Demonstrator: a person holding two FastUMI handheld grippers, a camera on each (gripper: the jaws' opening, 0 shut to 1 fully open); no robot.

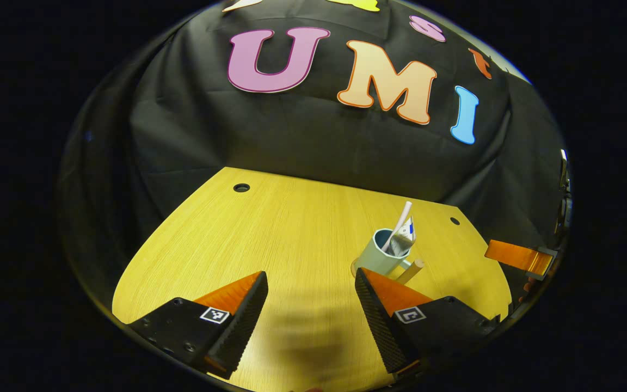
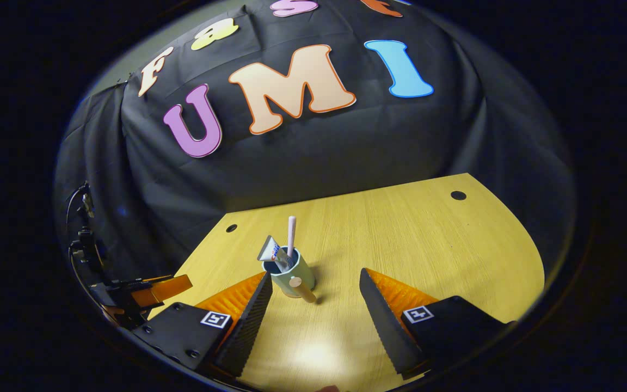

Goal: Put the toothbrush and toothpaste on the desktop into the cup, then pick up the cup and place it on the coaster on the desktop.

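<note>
the toothbrush [image 2: 291, 233] and toothpaste [image 2: 271, 251] are already standing in the cup [image 2: 293, 279], apparently sitting on the coaster [image 1: 355, 268], while both grippers [image 1: 311, 307] [image 2: 316, 305] are hanging wide open, holding nothing.

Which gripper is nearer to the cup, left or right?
Right, though only slightly. The cup stands just past the right gripper, by its left finger. In the left gripper view, the cup stands just beyond the left gripper.

Wooden desktop [image 2: 400, 239] — cup [image 2: 294, 275] upright on coaster [image 1: 355, 267].
</note>
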